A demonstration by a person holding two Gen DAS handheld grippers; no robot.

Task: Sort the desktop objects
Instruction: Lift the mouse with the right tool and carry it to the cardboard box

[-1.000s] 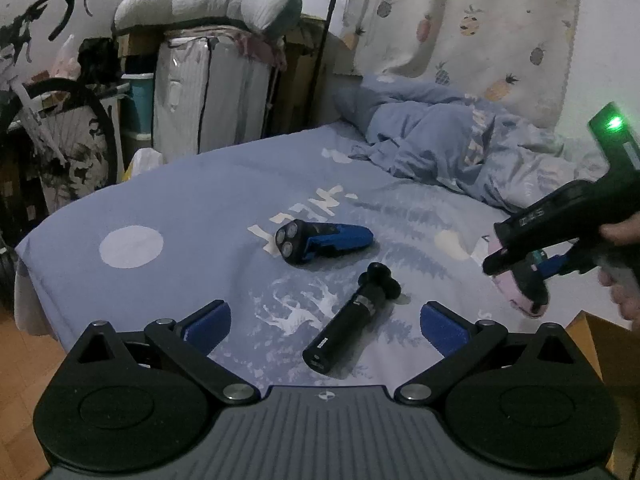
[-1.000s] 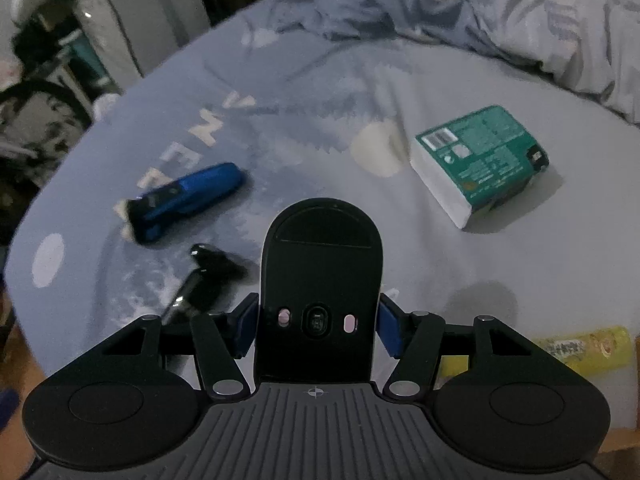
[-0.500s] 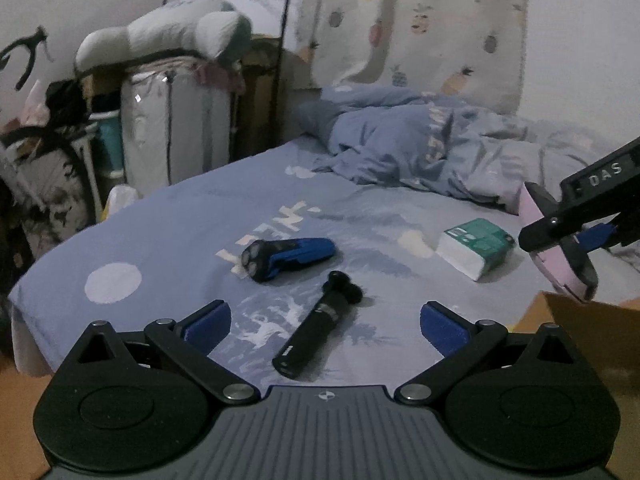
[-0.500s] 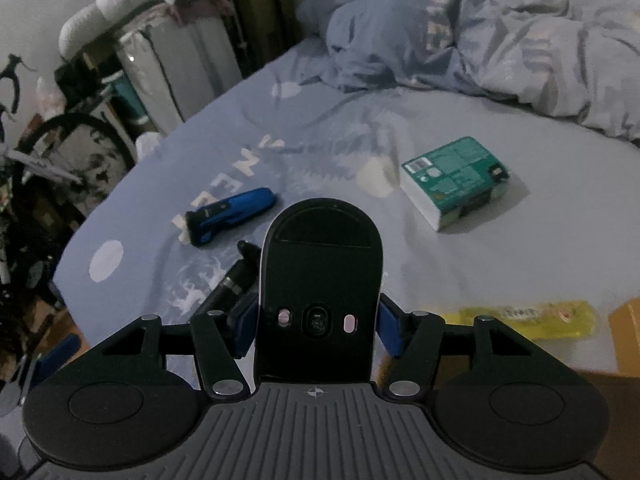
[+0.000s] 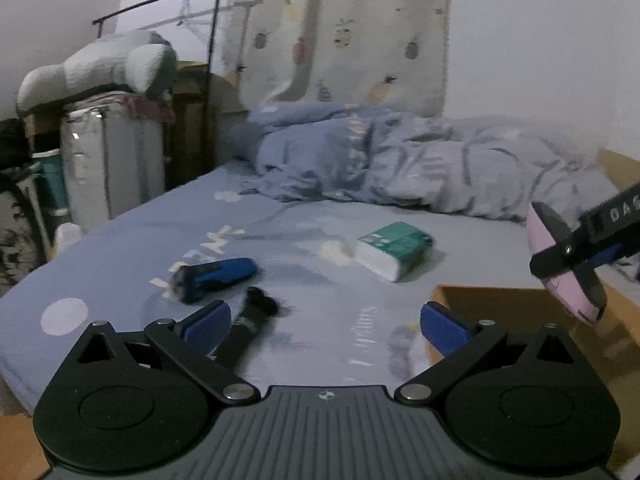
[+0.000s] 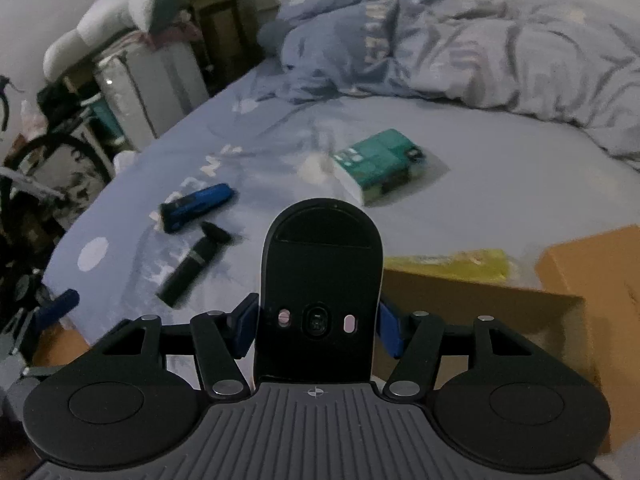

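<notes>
My right gripper (image 6: 319, 326) is shut on a pink computer mouse (image 6: 321, 272), its black underside facing the camera. In the left wrist view the same mouse (image 5: 560, 276) hangs at the far right above an open cardboard box (image 5: 500, 300). My left gripper (image 5: 326, 322) is open and holds nothing. On the blue bedsheet lie a blue electric shaver (image 5: 212, 278), a black trimmer (image 5: 250, 324) just ahead of the left fingers, and a green-and-white packet (image 5: 394, 250). The right wrist view shows the shaver (image 6: 196, 206), the trimmer (image 6: 194, 264), the green packet (image 6: 378, 168) and a yellow packet (image 6: 452, 264).
The cardboard box (image 6: 480, 312) sits at the bed's near edge on the right, with a flap (image 6: 592, 264) raised. A crumpled blue duvet (image 5: 400, 160) fills the back of the bed. A bicycle (image 6: 36, 184) and stacked storage (image 5: 108, 160) stand off the left side.
Both grippers have pulled back and risen from the bed. The right gripper has carried the mouse rightward until it hangs over the cardboard box. The left gripper stays open.
</notes>
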